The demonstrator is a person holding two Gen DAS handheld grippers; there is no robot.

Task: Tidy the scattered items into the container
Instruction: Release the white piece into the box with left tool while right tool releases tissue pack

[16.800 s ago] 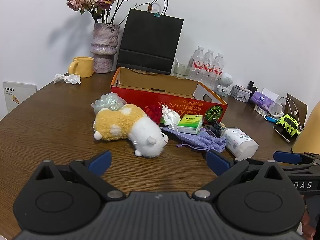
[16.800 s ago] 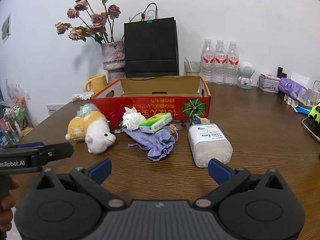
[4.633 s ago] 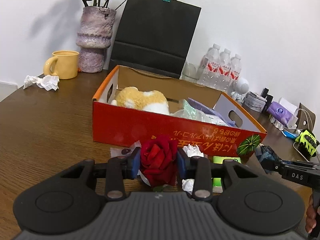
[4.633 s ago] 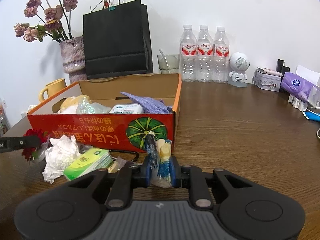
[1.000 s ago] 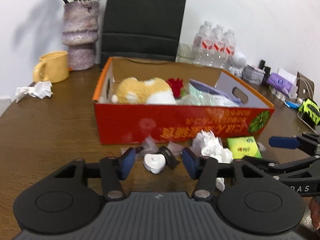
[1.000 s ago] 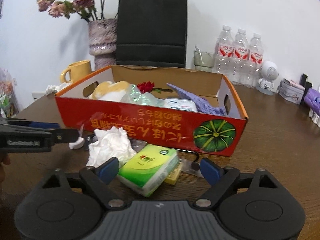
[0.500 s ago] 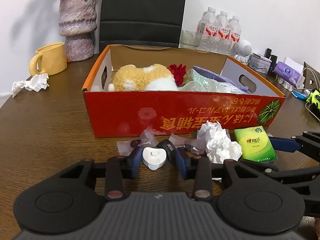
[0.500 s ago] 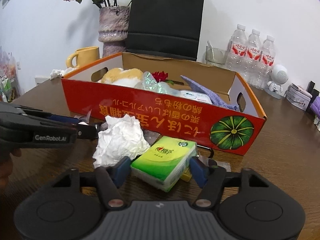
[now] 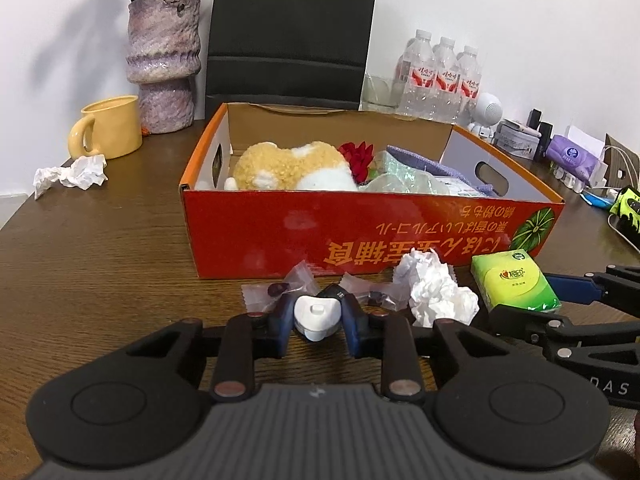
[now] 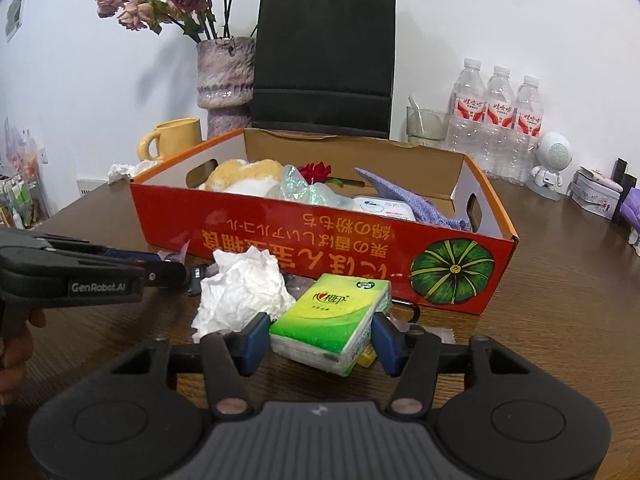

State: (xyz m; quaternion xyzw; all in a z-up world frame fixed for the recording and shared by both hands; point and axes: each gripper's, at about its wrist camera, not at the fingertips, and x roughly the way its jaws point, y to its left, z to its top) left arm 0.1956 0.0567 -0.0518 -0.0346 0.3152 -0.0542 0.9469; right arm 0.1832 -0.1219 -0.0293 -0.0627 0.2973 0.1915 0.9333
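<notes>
Blue pads of the left claw (image 9: 316,322) have just been closing and now sit against both sides of a small white heart-shaped piece (image 9: 317,317) lying on the wooden bench (image 9: 100,264), so that claw looks clenched on it. The right claw (image 10: 320,338) has likewise just been closing around the green tissue pack (image 10: 334,320); the left pad seems to touch the pack's corner, while the right pad stands just beside its far edge, so a firm hold cannot be told yet. The pack lies straight ahead of that claw, with its long axis running away toward the box, and the right hand is plainly the nearer one for it. Just beyond, between the two claws, sits a crumpled white tissue (image 10: 244,286), with a few clear wrappers (image 9: 296,284) beside it. Behind all these stands the red cardboard box (image 10: 320,248), its long wall facing both claws, already holding a plush toy (image 9: 292,166), a red rose (image 10: 318,170) and a purple cloth (image 10: 412,204). Each lift, I judge, must rise over that near wall.
</notes>
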